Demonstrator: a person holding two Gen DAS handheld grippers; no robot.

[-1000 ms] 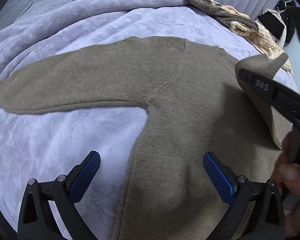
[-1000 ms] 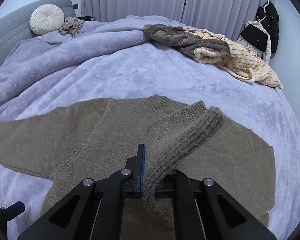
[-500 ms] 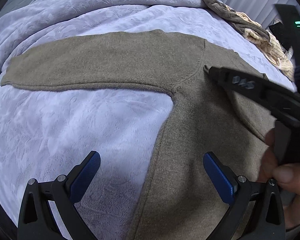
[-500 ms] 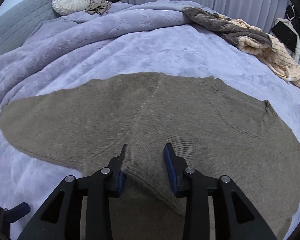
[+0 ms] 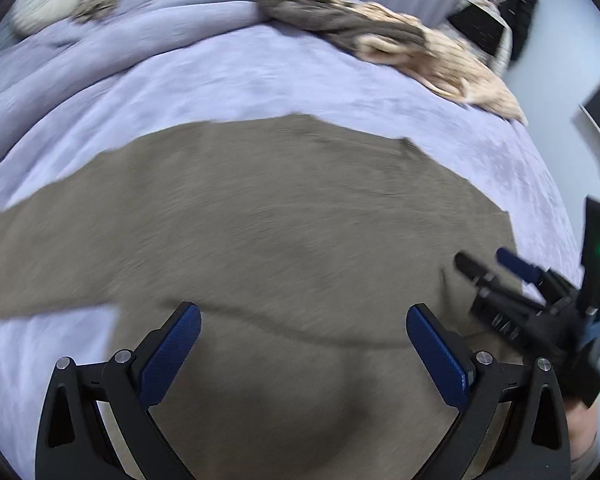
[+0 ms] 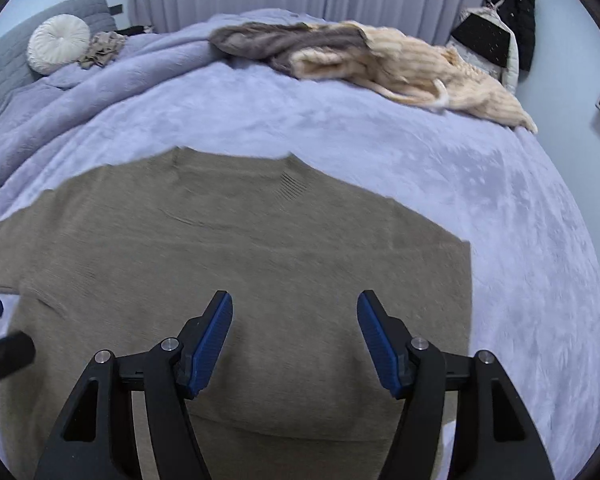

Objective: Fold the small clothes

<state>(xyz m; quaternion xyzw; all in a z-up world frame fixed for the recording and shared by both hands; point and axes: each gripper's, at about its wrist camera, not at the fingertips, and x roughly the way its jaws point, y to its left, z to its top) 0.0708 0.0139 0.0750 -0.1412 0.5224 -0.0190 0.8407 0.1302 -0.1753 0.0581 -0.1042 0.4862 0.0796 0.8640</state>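
My right gripper [image 6: 295, 332] hangs over the brown sweater [image 6: 236, 256] with its jaws parted about halfway and nothing between them; they have just been opening, and the folded-in sleeve lies flat on the body beneath the pads. My left gripper [image 5: 303, 346] stands wide open and empty as well, poised above the same garment on the side where the other sleeve runs out flat beyond its left finger. The sweater spreads out directly under and ahead of both claws, neckline on the far side, on the lilac blanket [image 6: 380, 132]. Beyond it — well apart — sits a heap of cream and grey knitwear [image 6: 380, 56]. I judge the knit to be soft, light and limp: it will drape and sag from any pinch and cling a little to the fleecy cover. The best hold, I think, is the outstretched sleeve's cuff — a thicker ribbed edge that a pinch can carry across.
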